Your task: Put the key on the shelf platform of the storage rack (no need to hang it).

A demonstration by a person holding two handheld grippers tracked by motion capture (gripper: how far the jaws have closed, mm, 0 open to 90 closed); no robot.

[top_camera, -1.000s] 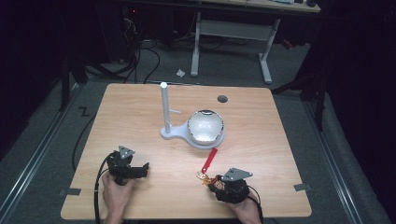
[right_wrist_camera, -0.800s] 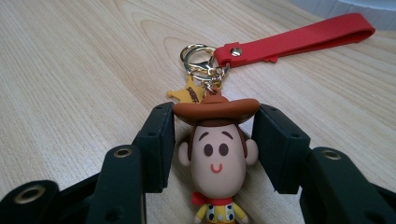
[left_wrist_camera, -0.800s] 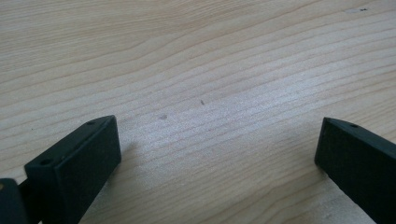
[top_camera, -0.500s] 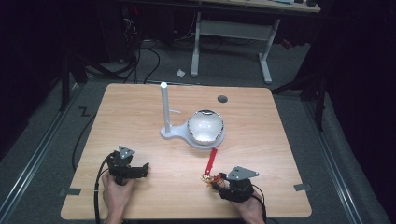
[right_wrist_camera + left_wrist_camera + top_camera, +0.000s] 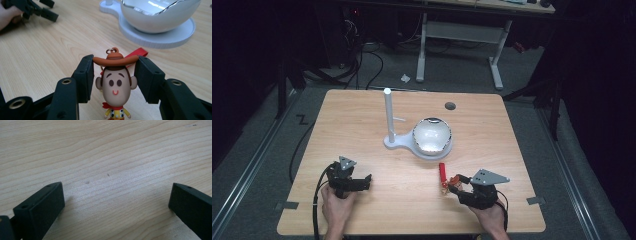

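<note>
Clamping right hand-held gripper (image 5: pixel 114 75) on small cowboy-hatted figurine keychain (image 5: pixel 115 85), now dragged toward lower frame; left hand-held gripper (image 5: pixel 115 205) spread wide, empty.

Overhead light falls evenly on the wooden table (image 5: pixel 362 125) while the floor around it sinks into near darkness. Glare streaks the rim of the white bowl (image 5: pixel 160 12), which is softly out of focus at the far side. The high view is slightly grainy; shadows under the jaws are short and soft.
</note>
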